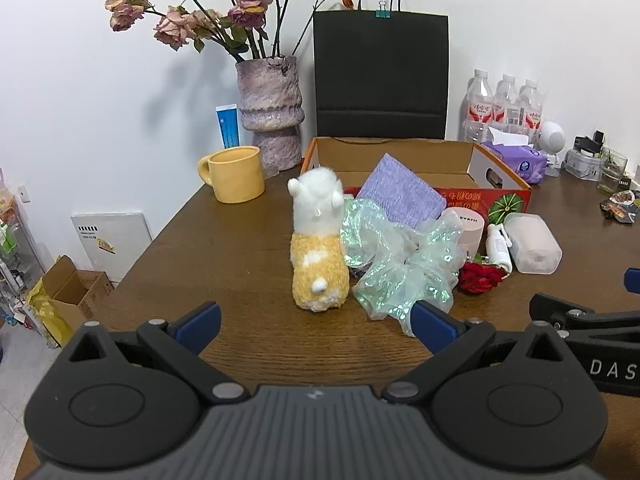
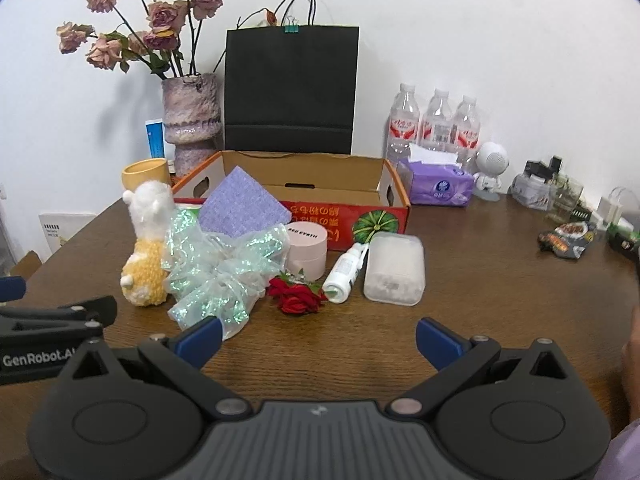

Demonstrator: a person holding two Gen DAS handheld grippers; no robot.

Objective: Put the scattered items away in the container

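Note:
An open cardboard box (image 1: 400,152) (image 2: 312,168) with a red front stands at the back of the brown table. Before it lie a yellow-and-white plush alpaca (image 1: 318,256) (image 2: 146,252), an iridescent green ribbon bow (image 1: 400,264) (image 2: 216,268), a purple cloth (image 1: 402,192) (image 2: 242,204), a pink round jar (image 1: 470,224) (image 2: 306,246), a red rose (image 1: 478,278) (image 2: 296,296), a white spray bottle (image 1: 498,246) (image 2: 346,270) and a frosted plastic case (image 1: 532,242) (image 2: 394,268). My left gripper (image 1: 316,326) is open just short of the alpaca. My right gripper (image 2: 320,336) is open, short of the rose.
A yellow mug (image 1: 236,174), a vase of dried roses (image 1: 270,112), a black paper bag (image 1: 380,76), water bottles (image 2: 436,124), a purple tissue pack (image 2: 438,184) and small clutter (image 2: 564,236) line the table's back and right. Bare tabletop (image 2: 500,280) lies near the right gripper.

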